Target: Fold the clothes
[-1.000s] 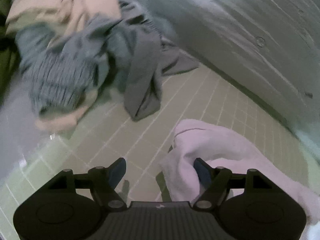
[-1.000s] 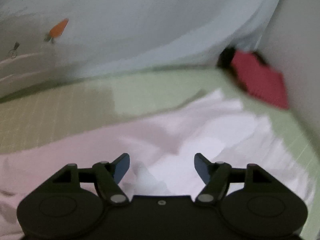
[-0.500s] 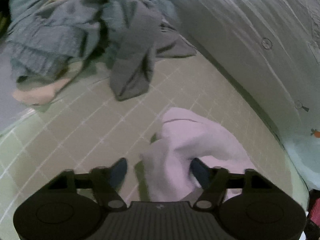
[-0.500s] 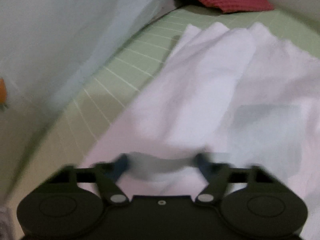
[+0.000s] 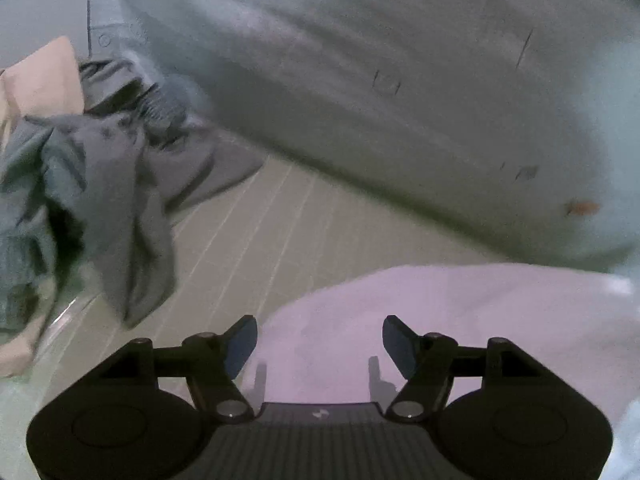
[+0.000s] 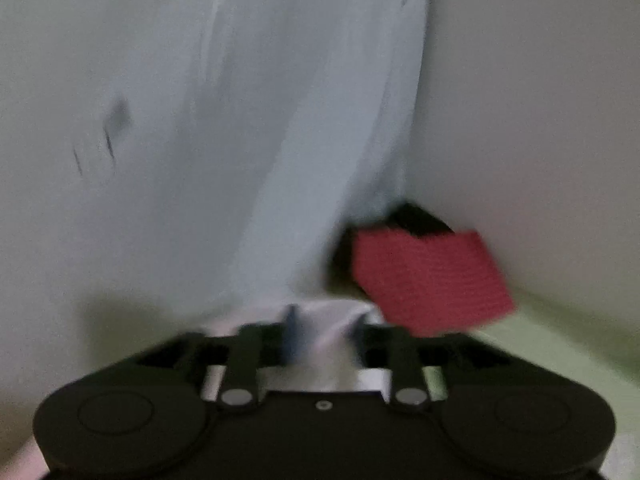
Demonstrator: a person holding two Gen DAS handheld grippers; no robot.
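Left gripper [image 5: 320,344] first: its jaws are spreading, blue pads apart, and the pale pink garment [image 5: 440,320] lies beneath and between them with no pad pressing on it, so nothing is gripped there. That garment spreads away to the right over the green checked bed sheet [image 5: 260,232]. Over on the far left of the garment sits the heap of grey clothes [image 5: 100,184], well apart, with a peach piece [image 5: 40,76] behind it. Beyond the garment rises a pale blue quilt [image 5: 360,80].

Now the right gripper [image 6: 322,340]: the view is smeared, its jaws are widening too, and a fold of the white-pink cloth stands bunched between them. Whether the pads press on it, I cannot tell. Past the garment on the right lies a red folded cloth [image 6: 432,276] against the wall [image 6: 540,100].

This looks like the release after laying a fold. To do it well, let both grippers clear the fabric fully before drawing away, so no pad drags the edge, and lift off straight rather than sideways.
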